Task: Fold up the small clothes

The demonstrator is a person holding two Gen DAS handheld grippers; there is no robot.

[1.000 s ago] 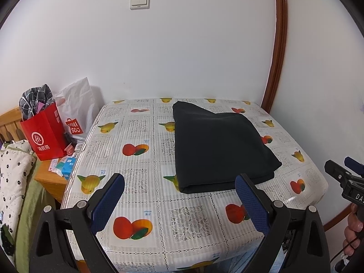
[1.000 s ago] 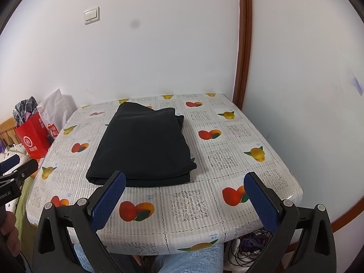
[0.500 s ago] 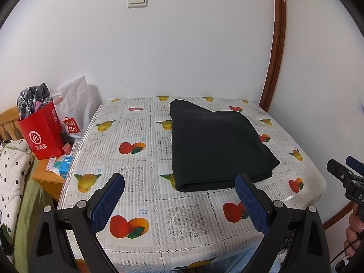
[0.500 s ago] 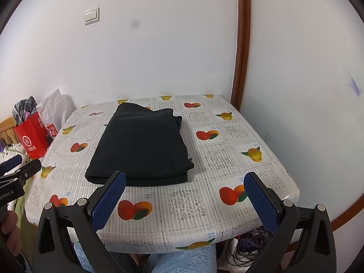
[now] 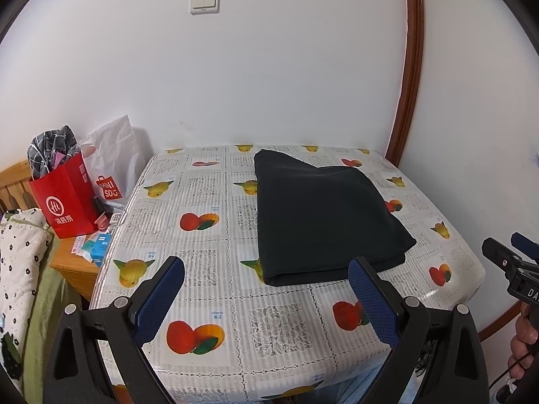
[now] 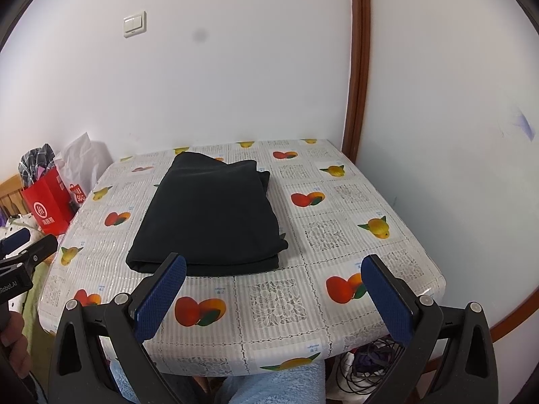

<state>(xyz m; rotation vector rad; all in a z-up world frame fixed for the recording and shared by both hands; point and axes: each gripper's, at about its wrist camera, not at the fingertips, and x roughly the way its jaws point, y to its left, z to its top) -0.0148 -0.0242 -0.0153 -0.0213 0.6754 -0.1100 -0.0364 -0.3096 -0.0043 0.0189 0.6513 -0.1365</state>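
The garment (image 5: 323, 222) lies flat on the table (image 5: 209, 242), a dark folded rectangle, centred and slightly toward 1 o'clock in the left wrist view. In the right wrist view it (image 6: 212, 215) sits toward 11 o'clock. Its near edge shows stacked layers; a loose corner pokes out at the 3 o'clock side in the right view.

The left gripper (image 5: 266, 289) hangs above the near table edge, fingers wide apart, holding nothing. The right gripper (image 6: 273, 286) does likewise, fingers spread, clear of the cloth. Neither touches the garment.

Judgement: the fold appears largely complete. If a further fold is wanted, each gripper should descend on a near corner, at 5 and 7 o'clock of the cloth, and pinch all layers together, not the top ply alone. Lift low, carry the edge toward 12 o'clock, keeping both corners level so the stack does not skew. The plastic table cover looks slick; the bundle may slide if dragged. Tuck the stray corner first.

A red bag (image 5: 64, 198) stands off the table at 9 o'clock, well apart.
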